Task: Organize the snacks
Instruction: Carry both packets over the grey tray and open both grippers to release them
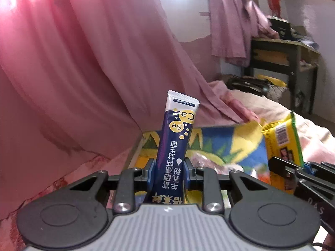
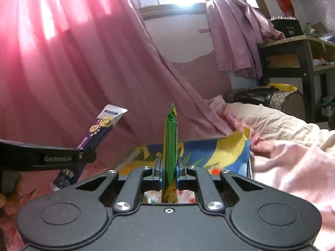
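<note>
The left hand-held gripper (image 1: 169, 167) is clamping a dark blue stick sachet (image 1: 177, 133) between its blue pads. The sachet is standing nearly upright, leaning slightly to the right, with a white crimped top, yellow bubbles marked "Ca" and "Se", and white lettering running down its length. Its lower end is disappearing behind the gripper body in the left wrist view.

The right hand-held gripper (image 2: 169, 169) is closed on a thin green and yellow snack packet (image 2: 170, 144). In the right wrist view the packet is showing edge-on as a narrow green strip with a serrated tip. In the left wrist view its yellow back face is showing, with a barcode and a green border, and its bottom part is hidden behind the black fingers.

Both snacks are hanging in the air above a colourful box (image 2: 219, 152) printed in blue, yellow and green. The sachet is over the box's left part and the packet is further to the right. What is lying inside the box is blurred and mostly covered by the grippers; only pale wrappers with red spots are peeking through. Behind the box a pink curtain (image 2: 83, 73) is draping down, and rumpled pink and cream bedding (image 2: 282, 136) is lying to the box's right.
</note>
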{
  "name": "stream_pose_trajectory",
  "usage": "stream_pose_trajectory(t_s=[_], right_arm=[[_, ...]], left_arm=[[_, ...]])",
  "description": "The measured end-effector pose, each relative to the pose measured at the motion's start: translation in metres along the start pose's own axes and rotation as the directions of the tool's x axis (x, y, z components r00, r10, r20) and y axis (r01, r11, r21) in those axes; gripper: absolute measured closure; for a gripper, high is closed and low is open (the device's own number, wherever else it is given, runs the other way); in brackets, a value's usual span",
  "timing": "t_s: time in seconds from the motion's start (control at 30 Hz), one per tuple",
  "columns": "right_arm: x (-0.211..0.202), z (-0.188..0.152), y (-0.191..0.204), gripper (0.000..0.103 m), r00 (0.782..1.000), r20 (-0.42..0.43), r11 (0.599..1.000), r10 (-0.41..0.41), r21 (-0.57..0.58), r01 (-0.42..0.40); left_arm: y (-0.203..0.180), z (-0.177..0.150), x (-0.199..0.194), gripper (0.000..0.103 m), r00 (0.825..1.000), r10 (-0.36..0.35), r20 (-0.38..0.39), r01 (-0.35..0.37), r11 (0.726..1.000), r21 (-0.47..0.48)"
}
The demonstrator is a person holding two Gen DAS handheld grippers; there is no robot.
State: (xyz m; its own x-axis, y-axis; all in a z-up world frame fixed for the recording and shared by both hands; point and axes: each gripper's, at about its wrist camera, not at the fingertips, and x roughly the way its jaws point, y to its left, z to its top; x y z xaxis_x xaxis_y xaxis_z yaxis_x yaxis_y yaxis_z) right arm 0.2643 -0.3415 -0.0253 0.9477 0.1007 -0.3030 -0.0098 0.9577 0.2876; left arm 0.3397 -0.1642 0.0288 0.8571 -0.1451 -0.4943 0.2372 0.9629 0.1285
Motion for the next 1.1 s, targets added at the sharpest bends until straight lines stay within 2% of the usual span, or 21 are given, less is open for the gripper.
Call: stream_pose_trajectory(t_s=[0.1,0.23,0.43,0.83,0.97,1.1], right_arm=[[0.027,0.000,-0.007,0.092,1.000,0.016,1.000,-0.007,0.008,0.006],[0.055,-0.005,-0.014,0.092,1.000,-0.004,1.000,0.001,0.023,-0.001],[0.075,-0.009,-0.011,0.091,0.999,-0.026,0.999,0.042,-0.025,-0.043],[0.096,-0.010,-0.025,0.091,0.991,-0.134,1.000,0.027,-0.002,-0.027],[0.100,-0.013,-0.030,0.086,0.986,-0.166,1.000,0.006,0.031,-0.001],[0.099,-0.012,-0.033,0.082,0.987,-0.160,0.999,-0.010,0.041,0.017]], left_arm=[[0.004,0.003,0.031,0.073,1.000,0.007,-0.019,-0.008,0.999,-0.040],[0.008,-0.002,0.069,0.073,0.998,0.025,-0.064,-0.029,0.998,-0.063],[0.000,-0.017,0.100,0.073,0.994,0.023,-0.107,-0.031,0.997,-0.076],[-0.018,-0.029,0.115,0.073,0.988,0.003,-0.157,-0.012,0.998,-0.056],[-0.021,-0.031,0.117,0.073,0.986,0.002,-0.166,-0.009,0.999,-0.042],[-0.022,-0.031,0.116,0.072,0.985,-0.002,-0.170,-0.005,0.999,-0.044]])
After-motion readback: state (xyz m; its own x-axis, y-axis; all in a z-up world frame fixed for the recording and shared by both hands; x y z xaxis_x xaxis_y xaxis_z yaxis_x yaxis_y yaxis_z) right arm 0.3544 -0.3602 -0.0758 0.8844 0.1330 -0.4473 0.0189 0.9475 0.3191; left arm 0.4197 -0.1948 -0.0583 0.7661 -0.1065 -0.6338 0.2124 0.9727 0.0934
